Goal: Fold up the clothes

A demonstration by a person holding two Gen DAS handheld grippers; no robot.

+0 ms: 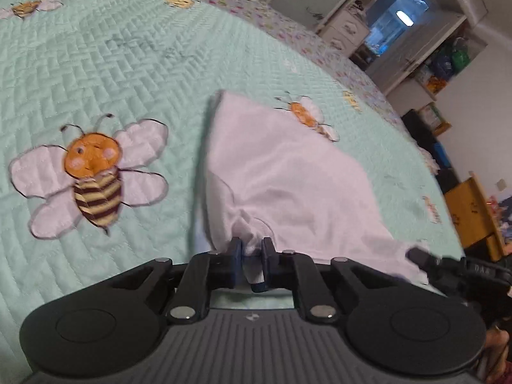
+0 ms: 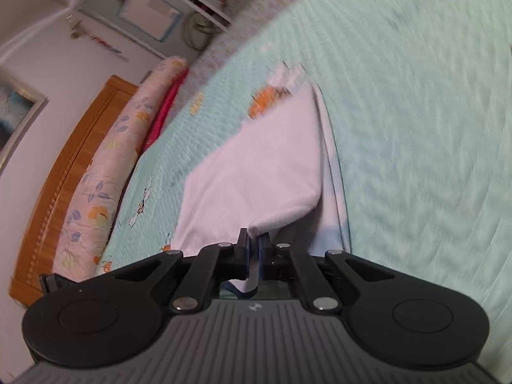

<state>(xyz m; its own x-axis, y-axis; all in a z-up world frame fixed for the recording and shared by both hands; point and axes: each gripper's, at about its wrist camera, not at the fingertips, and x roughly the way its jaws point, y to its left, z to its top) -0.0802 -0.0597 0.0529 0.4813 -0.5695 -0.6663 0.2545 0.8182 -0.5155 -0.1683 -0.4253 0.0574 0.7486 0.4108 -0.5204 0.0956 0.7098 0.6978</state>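
Both hand-held grippers, left and right, clamp the cloth; uneven pulling could skew the fold.

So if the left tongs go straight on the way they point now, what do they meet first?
The white garment they already pinch: it stretches ahead of the left tongs, with the green bee quilt under it. Depth is unclear.

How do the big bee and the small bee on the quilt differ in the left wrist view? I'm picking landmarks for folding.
The big bee lies fully in view left of the white garment; the small bee sits farther away, its lower end tucked under the garment's edge. The big bee's brown-and-yellow stripes show; the small bee's barely do. Both have orange heads and white wings.
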